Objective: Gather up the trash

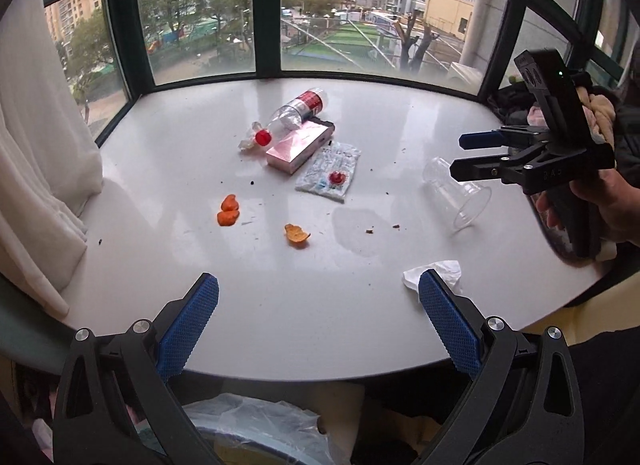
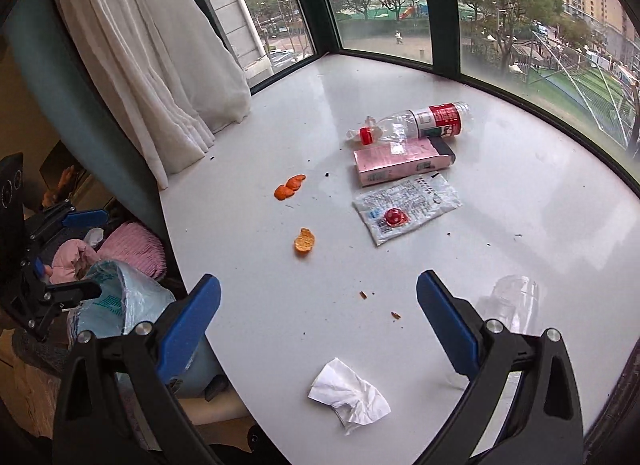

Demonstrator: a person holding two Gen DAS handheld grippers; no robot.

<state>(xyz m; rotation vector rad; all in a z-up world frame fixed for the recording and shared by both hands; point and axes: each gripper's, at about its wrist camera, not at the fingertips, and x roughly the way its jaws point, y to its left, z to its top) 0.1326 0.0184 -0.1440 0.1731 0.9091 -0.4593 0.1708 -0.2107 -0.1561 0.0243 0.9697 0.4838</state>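
Trash lies on a white table: a clear plastic bottle with a red cap, a pink box, a flat printed wrapper, orange peels, a tipped clear cup and a crumpled tissue. My left gripper is open and empty above the table's near edge. My right gripper is open and empty, with the tissue just below it and the cup beside its right finger. It also shows in the left wrist view, open above the cup.
A bin lined with a plastic bag stands below the table's near edge; it also shows in the right wrist view. White curtains hang at the left. Windows ring the far side. Crumbs dot the table. Clothes lie at the right.
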